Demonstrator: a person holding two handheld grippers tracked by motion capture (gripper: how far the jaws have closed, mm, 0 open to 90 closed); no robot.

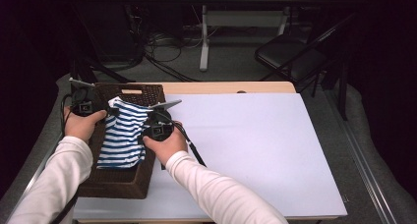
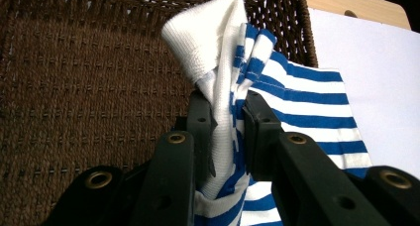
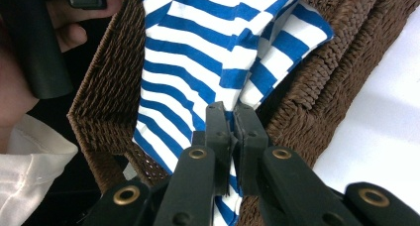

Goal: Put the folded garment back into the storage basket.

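A blue-and-white striped garment (image 1: 122, 135) hangs over a brown wicker basket (image 1: 105, 182) at the table's left side. My left gripper (image 1: 109, 107) is shut on the garment's far corner, where a white ribbed cuff (image 2: 203, 35) bunches above the jaws. My right gripper (image 1: 146, 127) is shut on the garment's right edge. In the left gripper view the striped garment (image 2: 307, 99) sits pinched in my left gripper (image 2: 229, 118) over the basket's woven floor (image 2: 84, 97). In the right gripper view my right gripper (image 3: 229, 112) pinches a fold of the striped garment (image 3: 193, 47) above the basket's rim (image 3: 322, 87).
A white sheet (image 1: 246, 145) covers most of the wooden table (image 1: 221, 88) to the right of the basket. Beyond the far edge stand a black folding chair (image 1: 295, 52) and a white table leg (image 1: 204, 42) among floor cables. The person's other hand (image 3: 20, 82) shows at the left.
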